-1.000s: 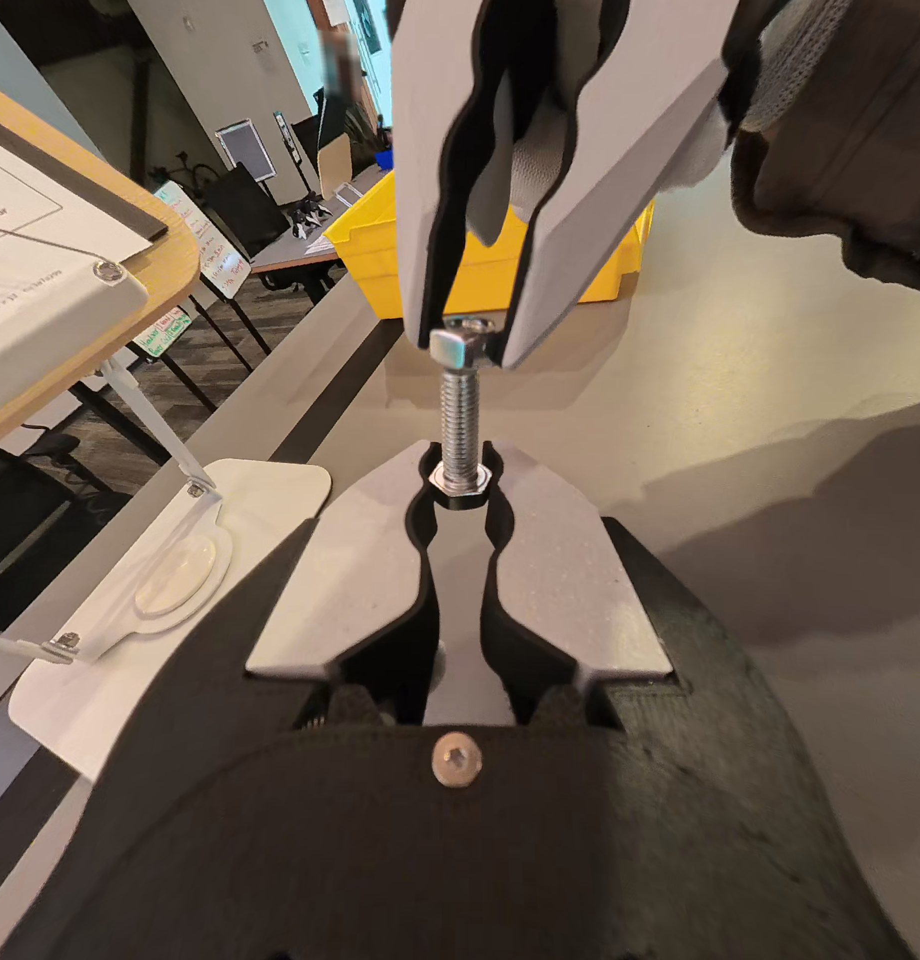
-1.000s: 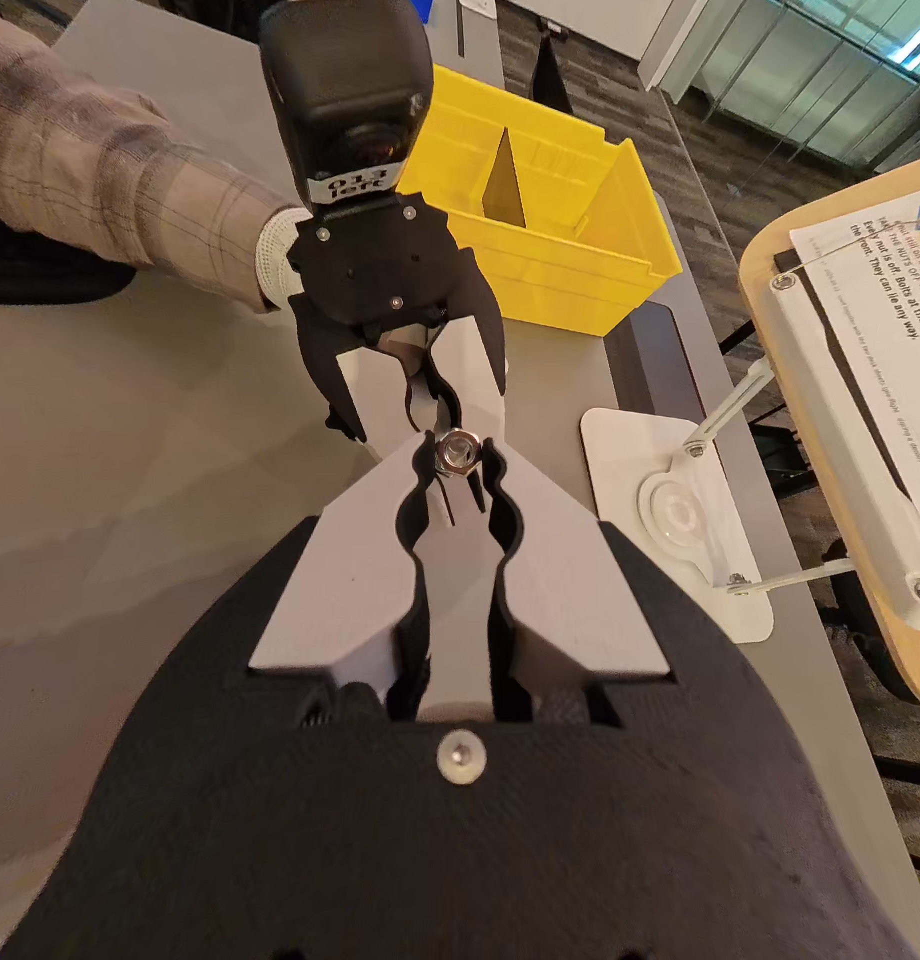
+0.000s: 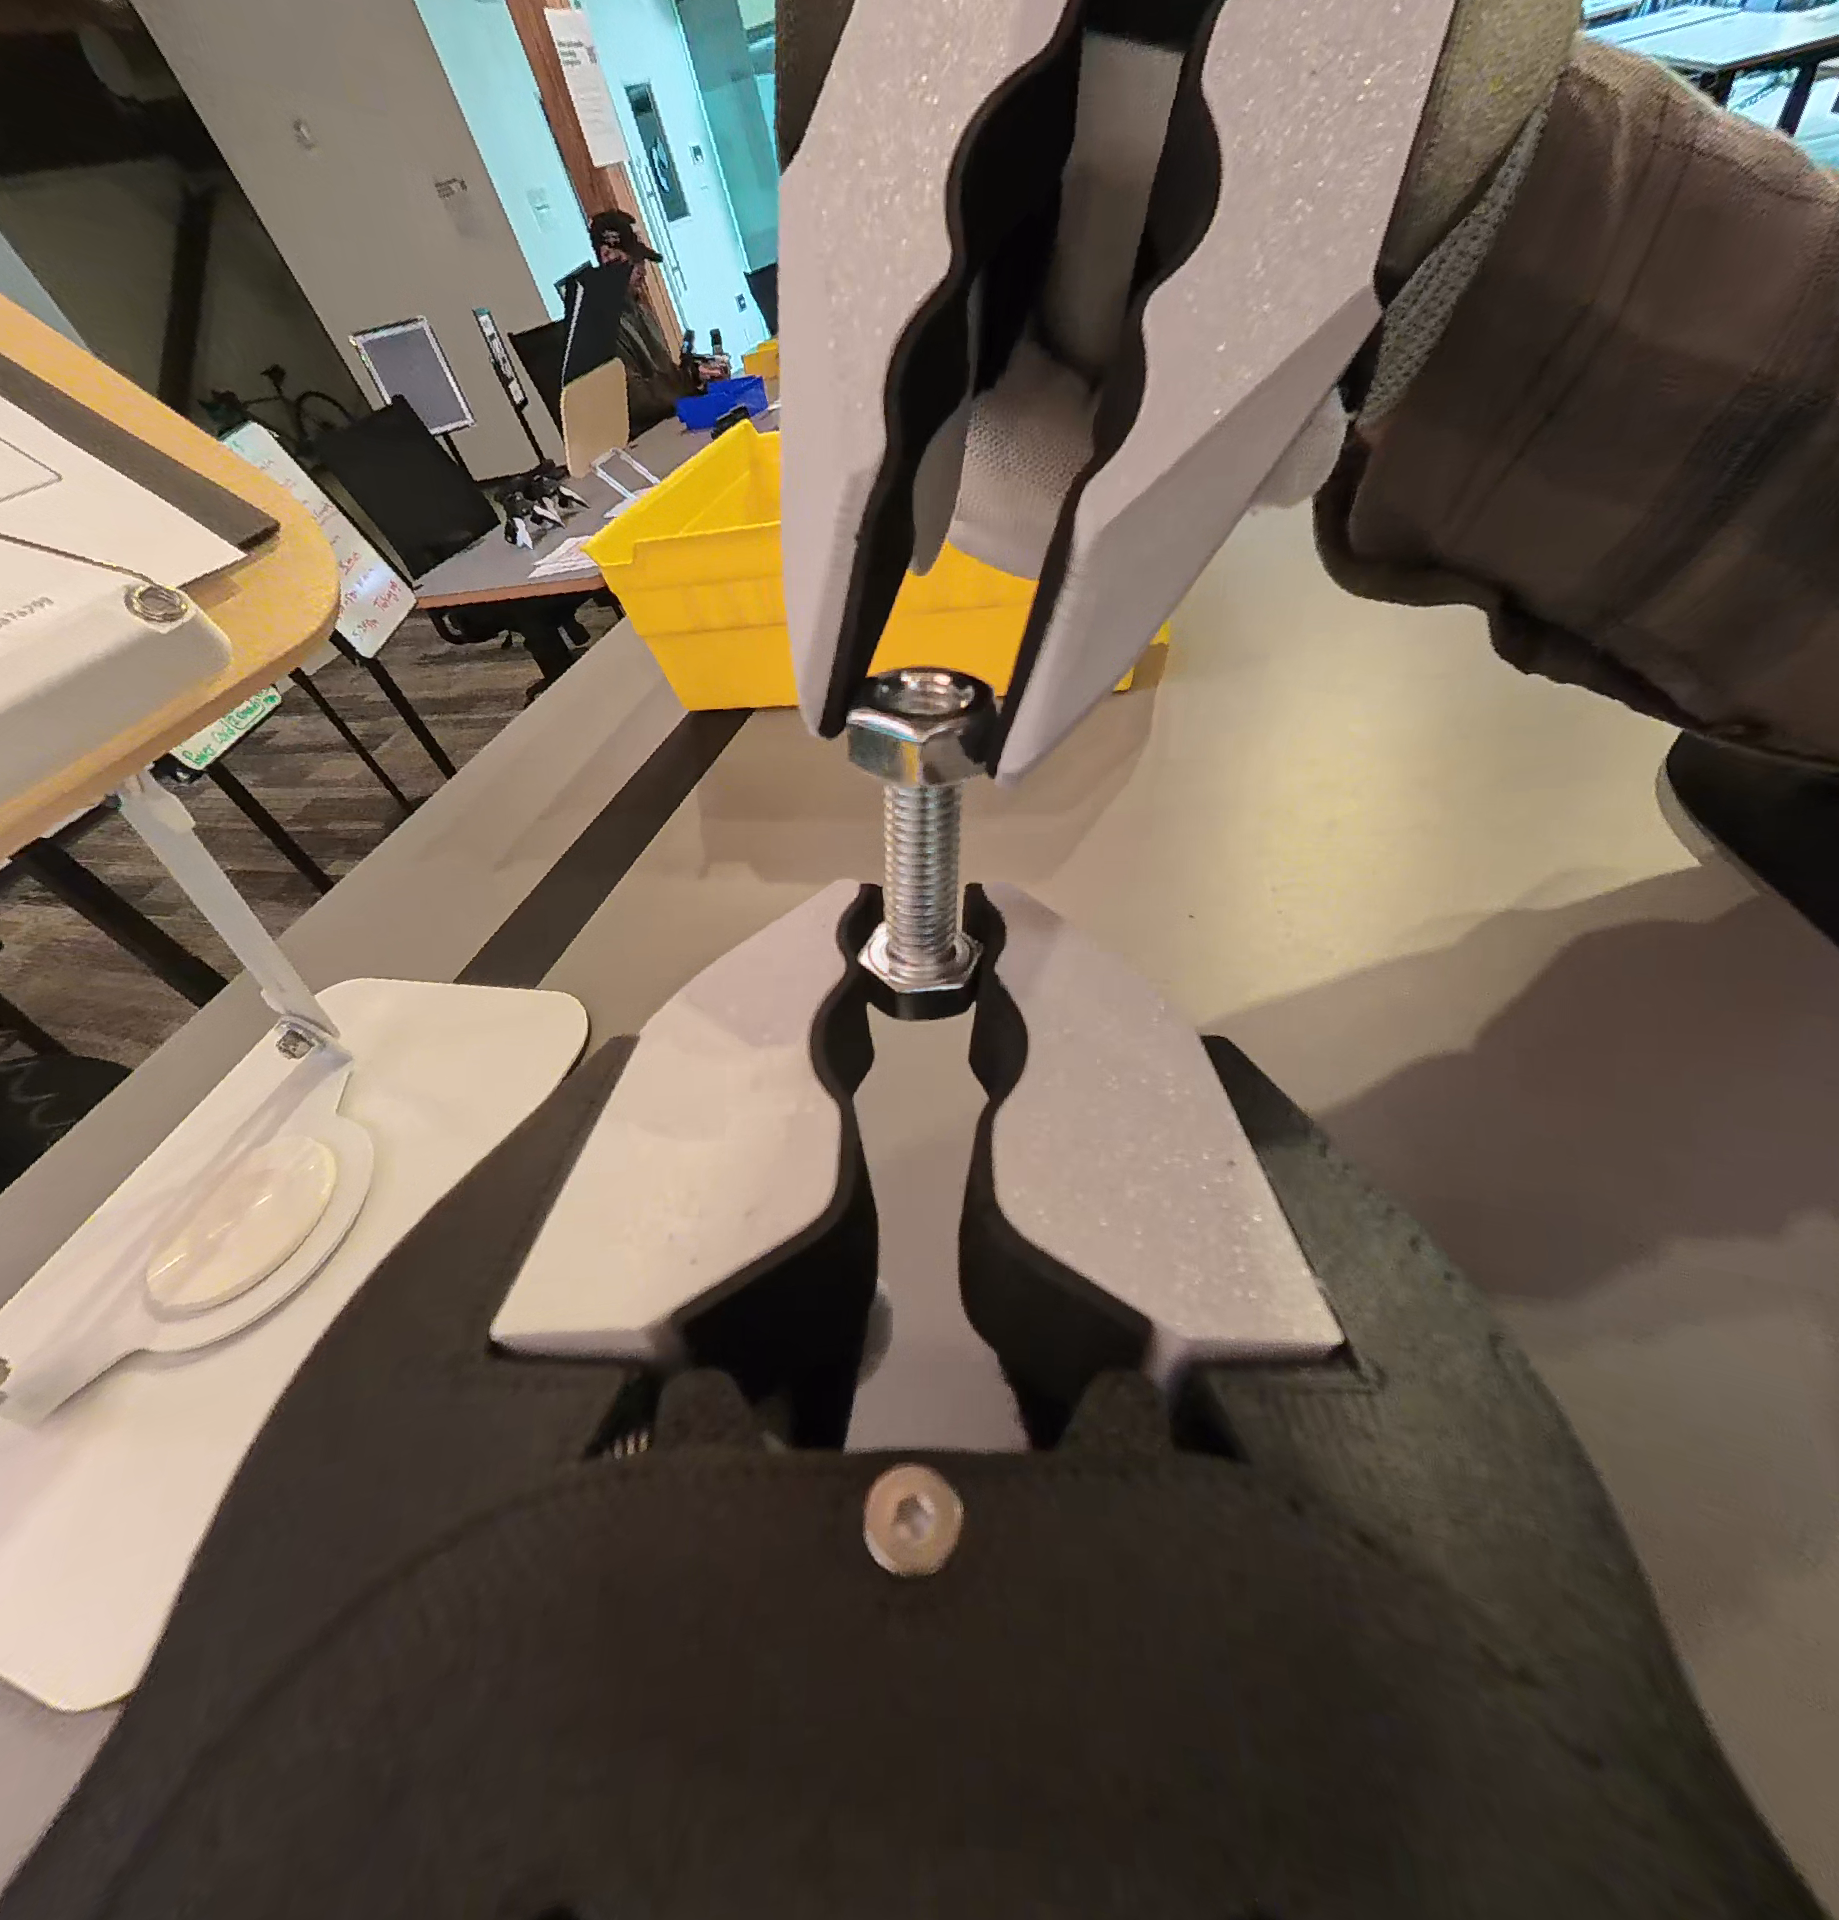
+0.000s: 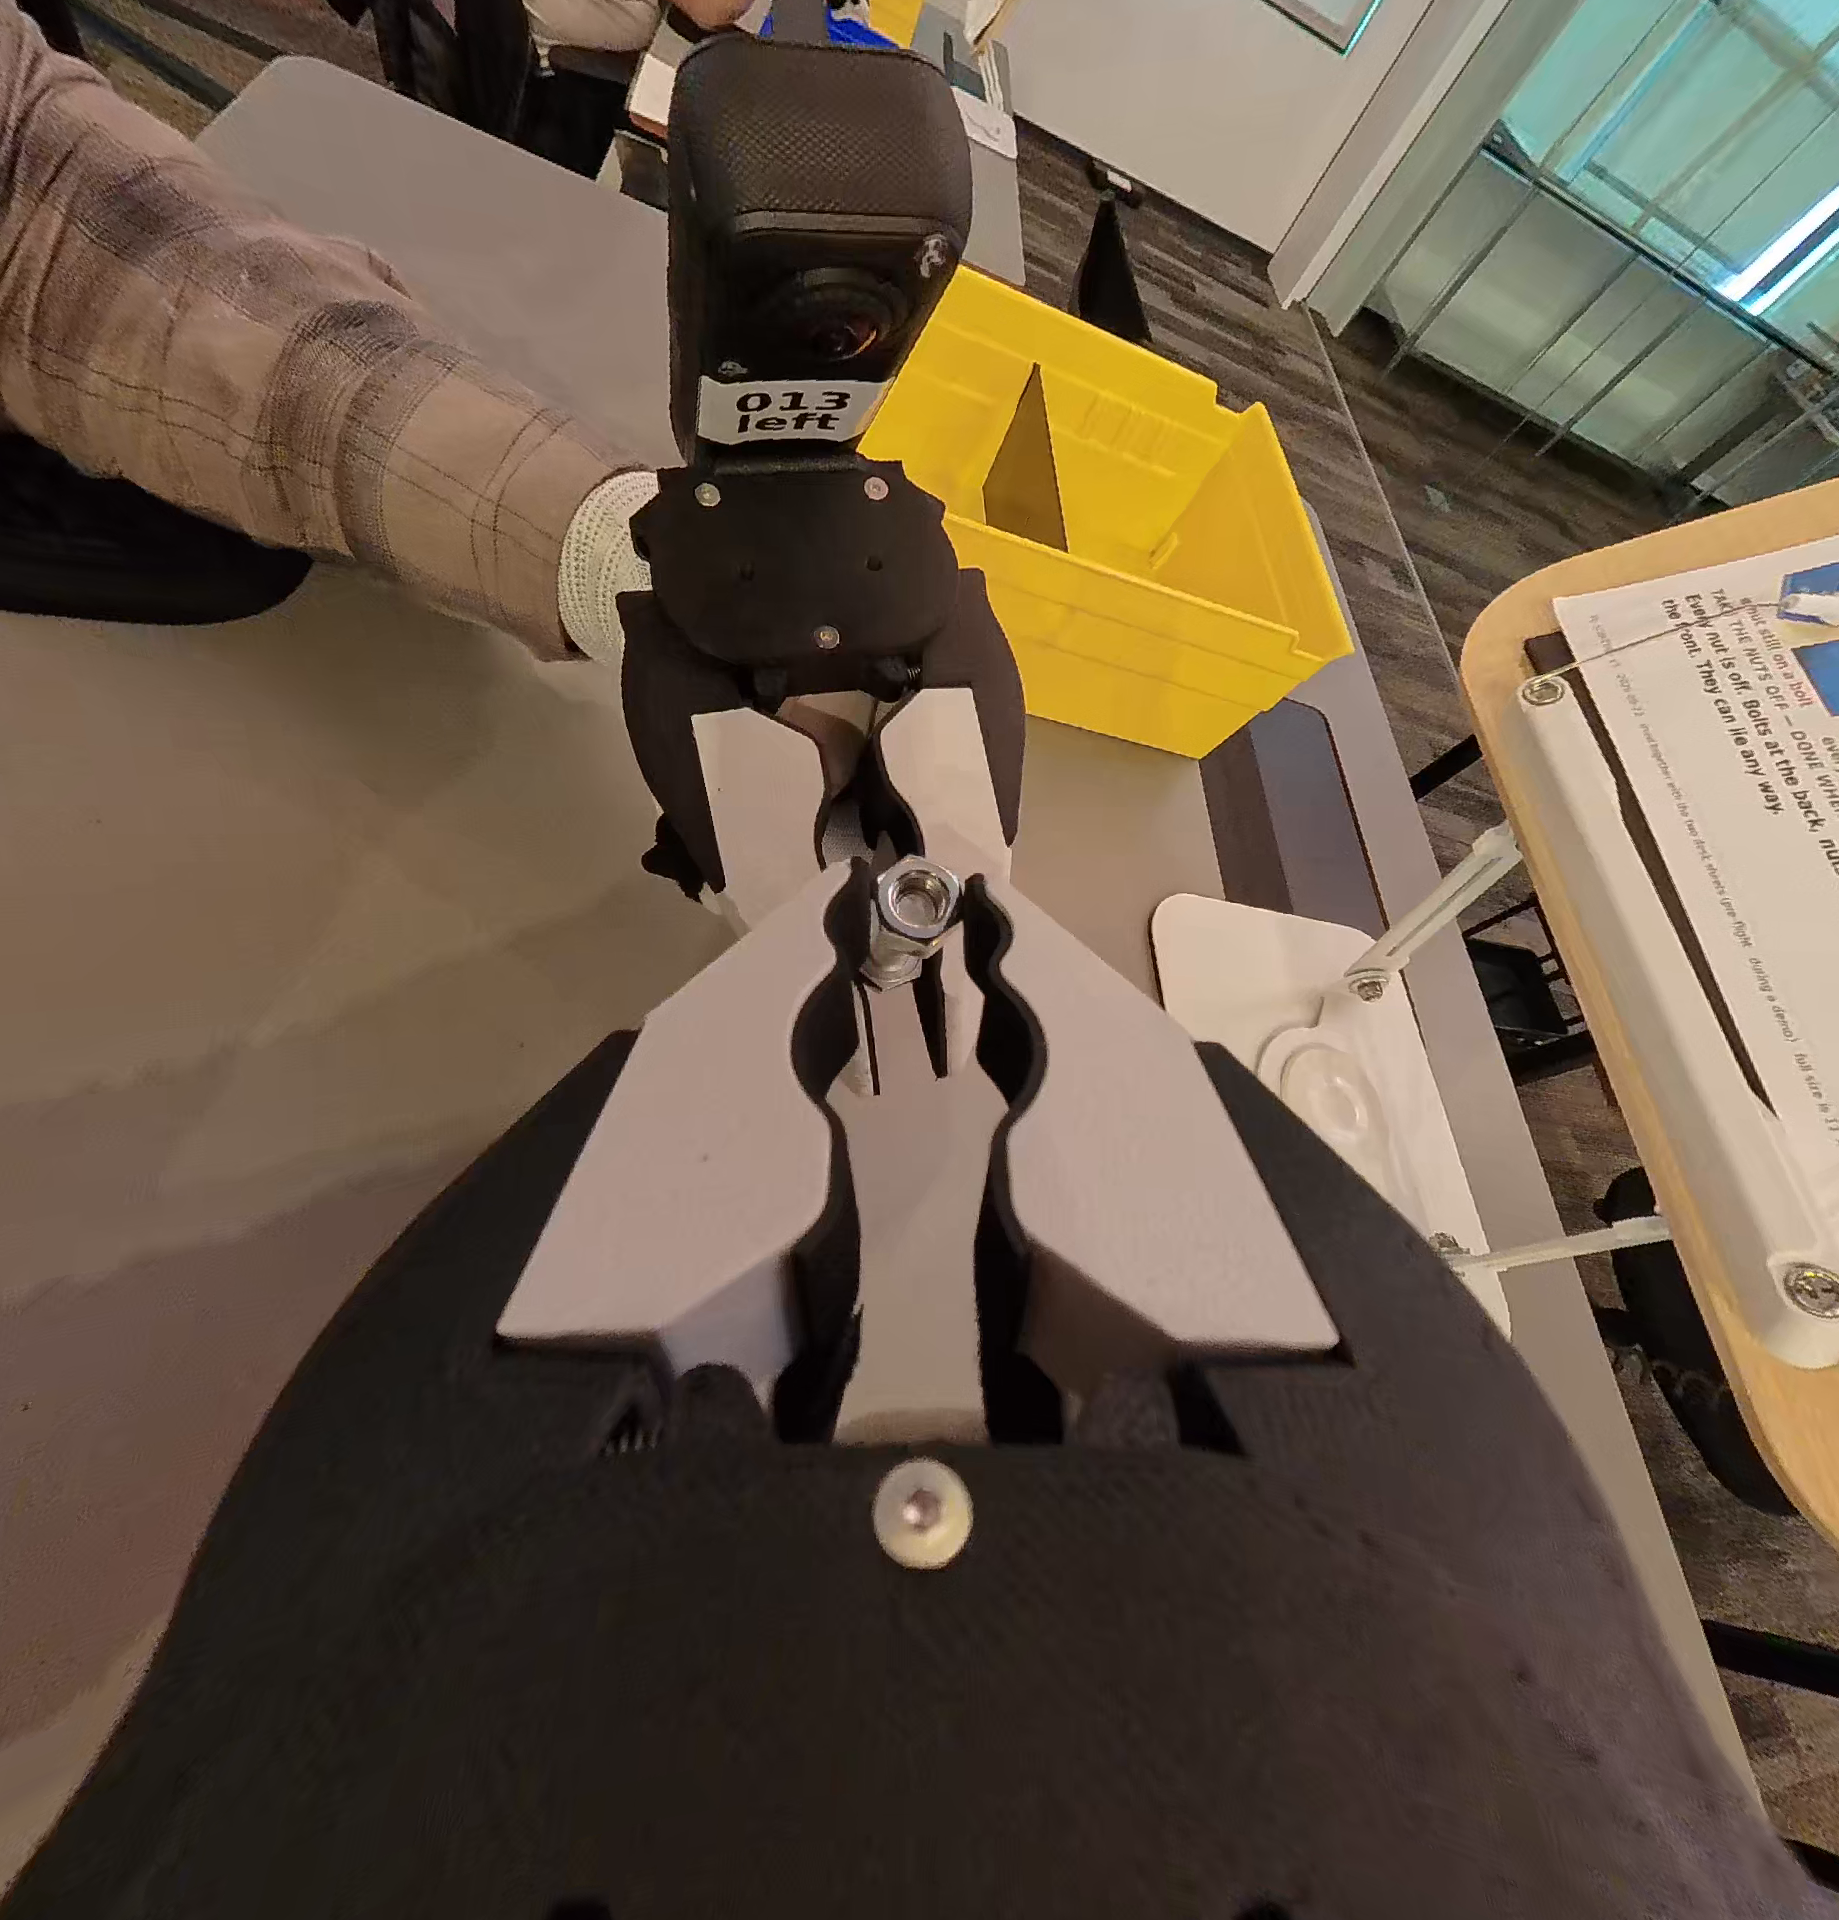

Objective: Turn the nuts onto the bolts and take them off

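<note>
- Two tools, both mine, both loaded, meeting on one bolt [image 3: 917,862] above the desk [image 3: 1362,831].
- Bolt: bright threaded steel. Its long axis stands near upright in the left wrist view, with the head at the bottom and the free end at the top. It is held in the air, clear of the desk.
- Left tool [image 3: 915,940]: clenched on the bolt's hex head at the lower end, with the tips pinching it from both sides. It lies level, across the bolt's axis.
- Nut [image 3: 920,743]: hex, sitting at the very top of the bolt. Its bore looks hollow from above, so I judge only a few threads are engaged.
- Right tool [image 3: 920,717]: comes down from above the bolt, in line with its axis. Its tips are clamped on two opposite flats of the nut.
- Governing relation: the nut lies straight ahead of my right tool, on the bolt's own line. My right hand is therefore the nearer one to turn it about that axis, while my left holds the head against the twist.
- Risk, as I judge it: if the right tool tilts off the axis, the nut may bind or slip from the tips.
- Yellow bin [image 3: 707,582]: on the desk beyond the bolt, well apart.
- White stand base [image 3: 447,1049]: on the desk to the left of the bolt.
</note>
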Demonstrator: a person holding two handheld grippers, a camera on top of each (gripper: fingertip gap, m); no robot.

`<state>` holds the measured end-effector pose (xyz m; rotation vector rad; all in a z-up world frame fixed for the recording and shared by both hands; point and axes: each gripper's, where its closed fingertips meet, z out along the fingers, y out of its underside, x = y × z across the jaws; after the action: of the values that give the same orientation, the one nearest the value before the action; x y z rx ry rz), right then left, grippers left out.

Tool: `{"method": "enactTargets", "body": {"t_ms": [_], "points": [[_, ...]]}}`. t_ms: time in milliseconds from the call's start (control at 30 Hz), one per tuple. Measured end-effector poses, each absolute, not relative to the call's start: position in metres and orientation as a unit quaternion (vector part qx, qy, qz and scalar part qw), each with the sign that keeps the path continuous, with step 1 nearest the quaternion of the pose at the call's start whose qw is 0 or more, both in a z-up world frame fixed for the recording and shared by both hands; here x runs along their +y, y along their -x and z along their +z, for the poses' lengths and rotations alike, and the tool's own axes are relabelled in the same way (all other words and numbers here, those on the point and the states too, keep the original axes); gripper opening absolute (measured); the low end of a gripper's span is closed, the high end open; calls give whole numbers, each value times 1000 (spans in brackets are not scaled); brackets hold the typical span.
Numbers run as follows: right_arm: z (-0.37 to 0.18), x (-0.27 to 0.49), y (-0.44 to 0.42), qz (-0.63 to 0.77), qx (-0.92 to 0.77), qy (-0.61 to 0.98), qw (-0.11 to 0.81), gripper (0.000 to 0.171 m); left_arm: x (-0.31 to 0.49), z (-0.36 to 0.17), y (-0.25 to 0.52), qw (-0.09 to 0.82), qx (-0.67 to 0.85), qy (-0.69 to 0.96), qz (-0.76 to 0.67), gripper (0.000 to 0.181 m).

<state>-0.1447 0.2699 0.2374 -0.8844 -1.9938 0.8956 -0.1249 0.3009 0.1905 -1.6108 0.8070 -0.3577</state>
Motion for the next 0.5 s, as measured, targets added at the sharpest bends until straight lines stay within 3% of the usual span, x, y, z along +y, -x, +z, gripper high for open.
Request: {"method": "enactTargets", "body": {"t_ms": [33, 500], "points": [[238, 270, 145, 352, -781, 346, 383, 16, 301, 191, 125, 609, 348, 695, -157, 15], [252, 258, 143, 416, -762, 318, 382, 16, 284, 206, 111, 607, 345, 666, -261, 15]]}}
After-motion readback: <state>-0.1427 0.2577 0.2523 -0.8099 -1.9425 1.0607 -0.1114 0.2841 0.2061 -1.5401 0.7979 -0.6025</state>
